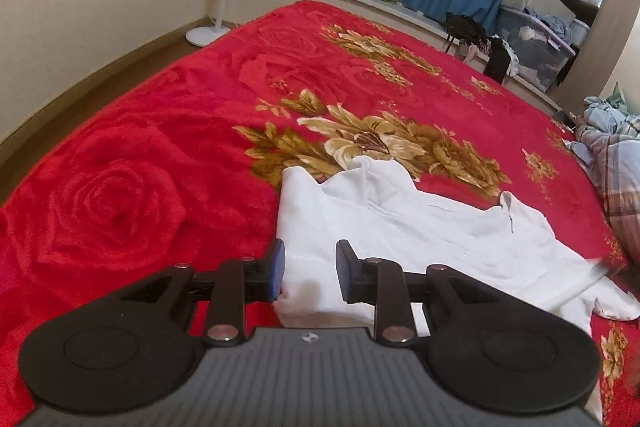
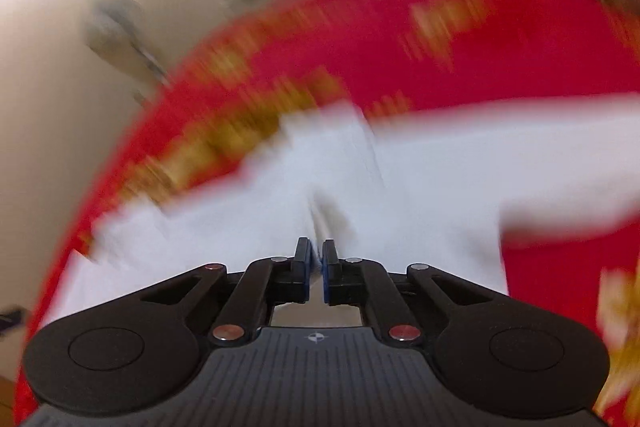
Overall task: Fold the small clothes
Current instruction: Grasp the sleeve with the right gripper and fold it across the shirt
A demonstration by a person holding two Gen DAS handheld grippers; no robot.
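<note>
Left gripper (image 1: 309, 269) hovers low, jaws wide, over the soft white garment (image 1: 400, 227); right gripper (image 2: 316, 259) pinches its cloth (view blurred) above the plush red blanket (image 1: 140, 167).

Bed (image 1: 168, 131) covered by red blanket (image 1: 120, 187) with rose relief and gold flower print. White garment (image 1: 400, 227) lies rumpled on blanket, just ahead of left gripper (image 1: 310, 271) and running off to its right; collar and short zip sit toward its far right. Plaid bedding (image 1: 616, 163) bunched on blanket far to the gripper's right, apart from garment. Right wrist view badly blurred: white garment (image 2: 320, 187) on red blanket (image 2: 440, 59) ahead of right gripper (image 2: 316, 263), fabric reaching its tips.
</note>
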